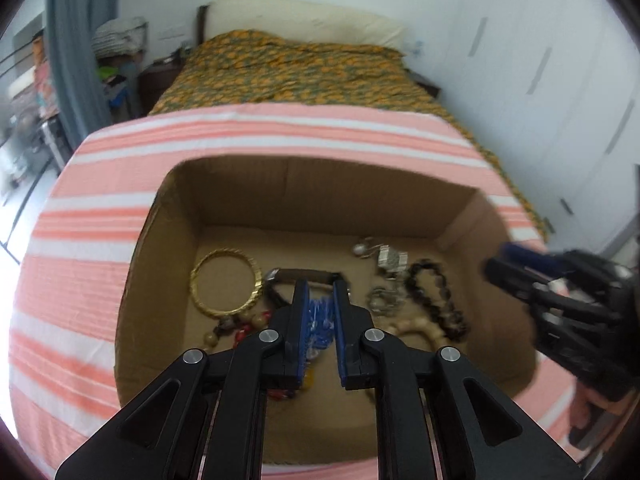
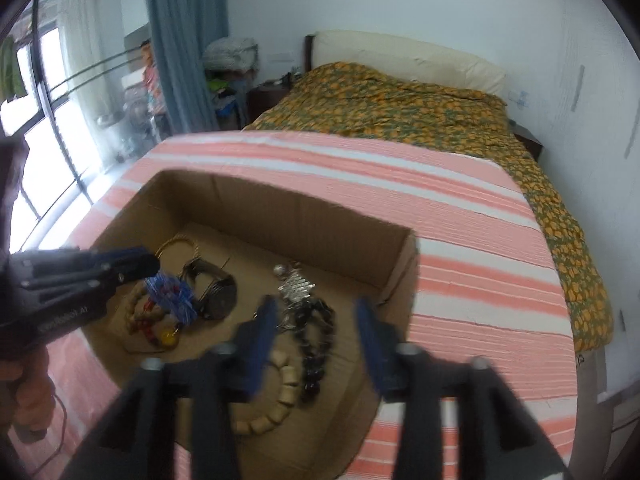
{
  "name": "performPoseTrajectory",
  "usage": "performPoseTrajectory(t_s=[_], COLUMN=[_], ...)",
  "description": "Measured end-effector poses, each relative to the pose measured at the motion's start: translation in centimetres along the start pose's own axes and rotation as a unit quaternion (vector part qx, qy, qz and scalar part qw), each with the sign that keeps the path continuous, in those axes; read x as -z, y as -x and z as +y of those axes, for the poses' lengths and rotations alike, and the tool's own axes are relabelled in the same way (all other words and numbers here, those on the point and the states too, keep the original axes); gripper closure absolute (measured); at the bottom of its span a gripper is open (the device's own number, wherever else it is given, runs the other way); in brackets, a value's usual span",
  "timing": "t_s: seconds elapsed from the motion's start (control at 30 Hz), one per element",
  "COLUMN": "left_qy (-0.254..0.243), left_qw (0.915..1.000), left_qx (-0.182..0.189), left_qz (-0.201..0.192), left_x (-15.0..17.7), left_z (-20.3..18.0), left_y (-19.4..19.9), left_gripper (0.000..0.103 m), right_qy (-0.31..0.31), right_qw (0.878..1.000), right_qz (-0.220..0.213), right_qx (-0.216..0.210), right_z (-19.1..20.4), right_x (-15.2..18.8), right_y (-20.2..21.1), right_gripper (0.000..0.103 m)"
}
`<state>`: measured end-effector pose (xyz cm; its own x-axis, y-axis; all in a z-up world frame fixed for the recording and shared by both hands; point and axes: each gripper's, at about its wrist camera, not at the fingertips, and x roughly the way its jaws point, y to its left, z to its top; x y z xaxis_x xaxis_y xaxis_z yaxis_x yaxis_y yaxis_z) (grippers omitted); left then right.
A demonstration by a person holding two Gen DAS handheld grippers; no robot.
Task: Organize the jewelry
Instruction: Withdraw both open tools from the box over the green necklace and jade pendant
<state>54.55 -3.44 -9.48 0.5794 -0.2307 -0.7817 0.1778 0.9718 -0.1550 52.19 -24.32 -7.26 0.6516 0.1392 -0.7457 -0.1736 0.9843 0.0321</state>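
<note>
An open cardboard box (image 1: 312, 196) lies on a pink striped cloth and holds several pieces of jewelry. My left gripper (image 1: 320, 288) hangs over the box, shut on a blue bead piece (image 1: 321, 320); this also shows in the right wrist view (image 2: 172, 294). On the box floor lie a gold bangle (image 1: 226, 284), a dark watch (image 2: 214, 286), a black bead bracelet (image 1: 438, 298), a wooden bead bracelet (image 2: 280, 392), silver pieces (image 1: 384, 258) and red and amber beads (image 2: 154, 326). My right gripper (image 2: 316, 308) is open and empty above the box's right side.
The striped cloth (image 2: 460, 280) covers the foot of a bed with an orange patterned blanket (image 2: 400, 108). A window and a blue curtain (image 2: 180, 40) stand to the left. White wardrobe doors (image 1: 560, 80) are on the right.
</note>
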Motion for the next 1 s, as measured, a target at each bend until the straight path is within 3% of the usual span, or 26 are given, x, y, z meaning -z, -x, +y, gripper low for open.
performPoseTrajectory(t_s=[0.07, 0.13, 0.2, 0.37, 0.67, 0.8, 1.0], left_qy=[0.014, 0.019, 0.021, 0.027, -0.006, -0.007, 0.013], left_qw=[0.9999, 0.9996, 0.9995, 0.9979, 0.9917, 0.9924, 0.9981], left_qx=[-0.006, -0.015, -0.015, -0.021, -0.096, -0.095, -0.046], left_qz=[0.002, -0.014, -0.021, -0.055, -0.086, -0.077, -0.038], left_x=[0.1, 0.5, 1.2, 4.3, 13.8, 18.6, 24.6], left_z=[0.6, 1.3, 2.0, 4.1, 7.0, 6.7, 4.6], left_y=[-0.1, 1.0, 2.5, 8.3, 18.2, 20.5, 20.0], left_gripper=[0.046, 0.036, 0.032, 0.012, 0.005, 0.005, 0.004], right_qy=[-0.013, -0.019, -0.022, -0.012, -0.008, -0.029, -0.059], right_qw=[1.000, 0.999, 0.999, 1.000, 0.999, 0.996, 0.993], right_qz=[-0.014, -0.022, -0.026, -0.019, 0.030, 0.045, 0.056], right_qx=[-0.008, -0.013, -0.016, -0.012, 0.034, 0.065, 0.082], right_z=[-0.5, -0.8, -0.6, 0.9, 2.2, 2.5, 2.6], right_x=[0.4, 1.1, 2.3, 7.5, 18.9, 23.3, 26.7], right_y=[1.6, 3.4, 5.2, 9.8, 14.1, 14.7, 15.2], right_gripper=[0.048, 0.048, 0.046, 0.041, 0.033, 0.032, 0.024])
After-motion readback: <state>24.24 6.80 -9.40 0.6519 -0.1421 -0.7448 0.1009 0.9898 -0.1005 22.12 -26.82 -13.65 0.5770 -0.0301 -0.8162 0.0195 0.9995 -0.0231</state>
